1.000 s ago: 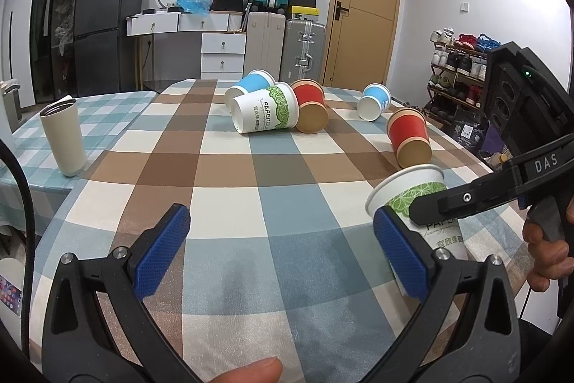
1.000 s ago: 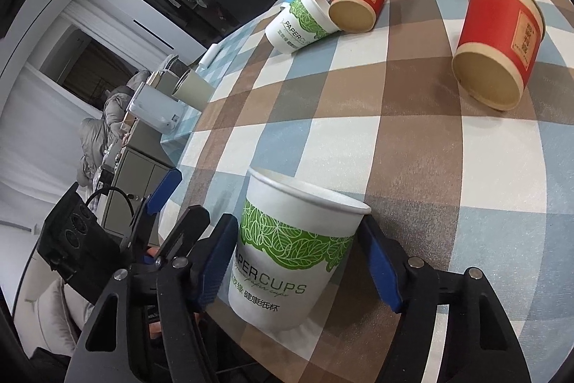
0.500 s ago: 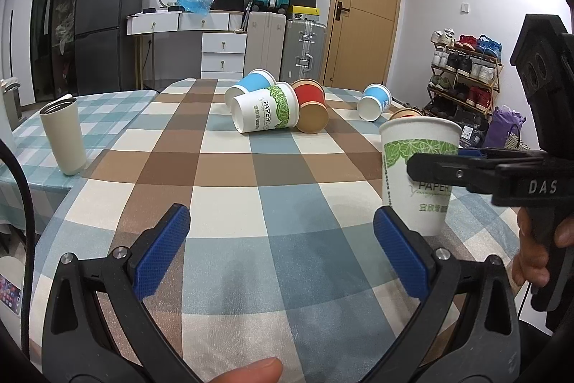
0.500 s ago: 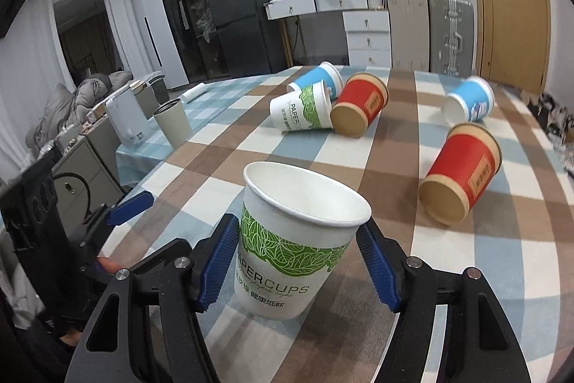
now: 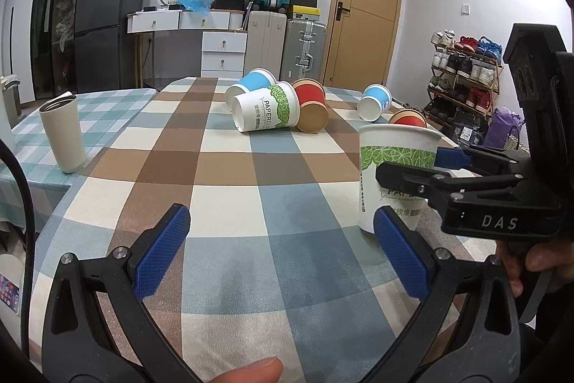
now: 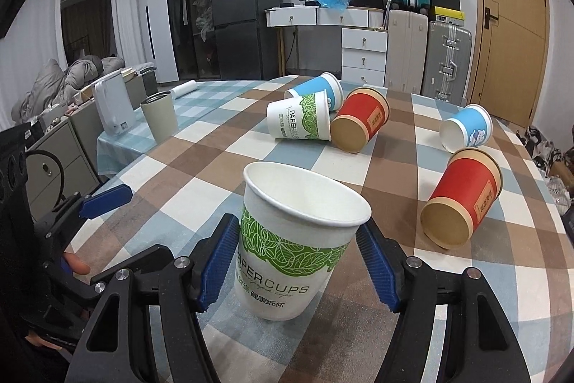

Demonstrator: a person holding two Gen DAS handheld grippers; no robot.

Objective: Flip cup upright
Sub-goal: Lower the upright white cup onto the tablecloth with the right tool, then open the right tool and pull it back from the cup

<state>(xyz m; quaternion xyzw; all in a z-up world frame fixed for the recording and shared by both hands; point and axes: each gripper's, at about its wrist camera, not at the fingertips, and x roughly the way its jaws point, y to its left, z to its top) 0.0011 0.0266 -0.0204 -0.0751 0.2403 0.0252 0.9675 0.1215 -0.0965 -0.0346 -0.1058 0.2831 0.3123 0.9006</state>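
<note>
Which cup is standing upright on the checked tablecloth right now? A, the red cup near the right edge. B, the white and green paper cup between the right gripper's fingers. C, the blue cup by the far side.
B: the white and green paper cup stands with its open mouth up between the right hand-held gripper fingers.

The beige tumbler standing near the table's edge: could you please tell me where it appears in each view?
Left wrist view: the beige tumbler stands upright at the far left, on the small-checked cloth.
Right wrist view: it stands upright left of centre, in front of a white appliance.
Shared landmark: the dark fridge behind it in both views.
</note>
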